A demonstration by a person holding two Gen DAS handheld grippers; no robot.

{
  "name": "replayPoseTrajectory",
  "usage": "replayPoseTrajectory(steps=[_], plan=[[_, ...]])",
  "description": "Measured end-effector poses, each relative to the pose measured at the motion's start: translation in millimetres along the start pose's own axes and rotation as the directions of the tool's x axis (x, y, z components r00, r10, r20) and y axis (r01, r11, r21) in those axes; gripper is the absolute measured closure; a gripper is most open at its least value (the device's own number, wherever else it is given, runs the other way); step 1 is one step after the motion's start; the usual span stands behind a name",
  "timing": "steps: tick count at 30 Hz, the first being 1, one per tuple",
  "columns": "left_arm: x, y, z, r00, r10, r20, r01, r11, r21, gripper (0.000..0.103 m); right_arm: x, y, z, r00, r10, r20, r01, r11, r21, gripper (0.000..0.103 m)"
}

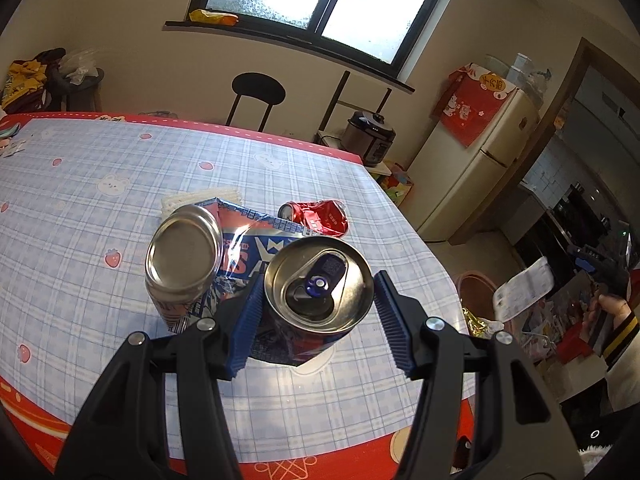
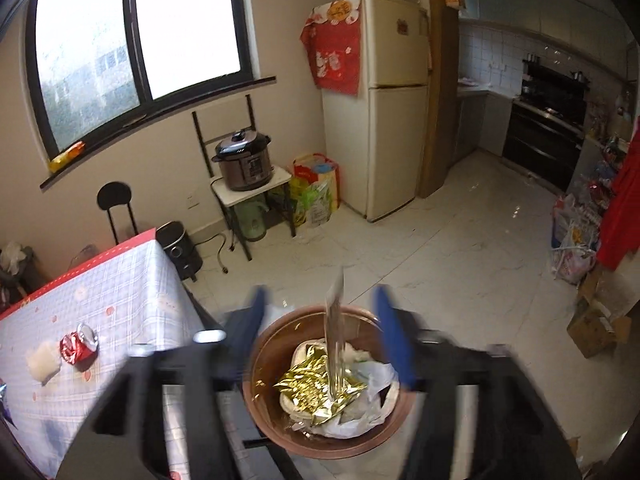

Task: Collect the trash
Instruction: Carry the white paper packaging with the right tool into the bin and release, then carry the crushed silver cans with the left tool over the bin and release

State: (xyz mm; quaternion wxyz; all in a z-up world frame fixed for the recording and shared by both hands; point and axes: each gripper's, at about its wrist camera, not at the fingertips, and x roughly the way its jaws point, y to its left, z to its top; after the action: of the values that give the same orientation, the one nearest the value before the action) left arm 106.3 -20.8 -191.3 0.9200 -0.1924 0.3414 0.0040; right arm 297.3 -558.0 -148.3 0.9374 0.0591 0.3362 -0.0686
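My left gripper [image 1: 319, 280] is shut on an upright dark-blue drink can [image 1: 316, 304] with an open silver top, its blue pads on both sides. To the left, a second silver can [image 1: 180, 256] leans bottom-up on a blue snack wrapper [image 1: 256, 244]. A crushed red can [image 1: 316, 216] lies behind them. My right gripper [image 2: 320, 300] hangs open over a brown bin [image 2: 264, 408]. A thin silvery wrapper [image 2: 335, 336] drops free between its fingers. Gold foil [image 2: 312, 392] and white plastic lie in the bin.
The checked tablecloth [image 1: 100, 152] has a red border and ends just right of the cans. The bin stands on the floor off that edge. A black chair [image 1: 258, 92], a pressure cooker [image 2: 244, 160] on a small stand and a fridge [image 2: 380, 120] line the far wall.
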Motion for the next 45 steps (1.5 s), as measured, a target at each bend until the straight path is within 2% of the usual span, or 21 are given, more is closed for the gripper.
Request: replayPoseTrajectory(steps=[3,4,5,14,25,33,39,45], plan=[[3,-7,3,1.0,-0.016,0.0,0.016,1.0,0.018,0.046,-6,-4,0,1.0,-0.003,0.007,0.003,1.0,0.009,0.016],[4,-11,4,1.0,-0.023,0.0,0.023,0.999,0.026,0.046,-8,-5,0,1.0,-0.006,0.008,0.006,1.0,0.019,0.007],[5,-13,5,1.0,-0.03,0.0,0.03,0.999,0.033,0.046,-12,-7,-1,1.0,-0.007,0.012,0.007,0.999,0.032,0.005],[9,-45,17,0.995,-0.095,-0.002,0.095,0.989,0.111,0.046,-41,-9,-11,1.0,-0.01,0.011,0.01,0.997,0.077,0.005],[20,-103,32,0.981,-0.196,0.005,0.191,0.96,0.205,0.046,-67,-11,-14,1.0,-0.012,0.012,0.011,0.999,0.042,0.005],[34,-162,31,0.957,-0.291,-0.006,0.283,0.926,0.25,0.046,-79,-23,-11,1.0,-0.018,0.018,0.018,1.0,0.016,0.005],[64,-212,18,0.933,-0.355,-0.06,0.357,0.893,0.275,0.046,-85,-36,-12,1.0,0.001,0.013,-0.001,1.0,-0.018,0.005],[109,-271,1,0.903,-0.402,-0.153,0.43,0.846,0.315,0.046,-92,-59,-19,0.999,-0.031,0.009,0.031,1.0,-0.002,0.005]])
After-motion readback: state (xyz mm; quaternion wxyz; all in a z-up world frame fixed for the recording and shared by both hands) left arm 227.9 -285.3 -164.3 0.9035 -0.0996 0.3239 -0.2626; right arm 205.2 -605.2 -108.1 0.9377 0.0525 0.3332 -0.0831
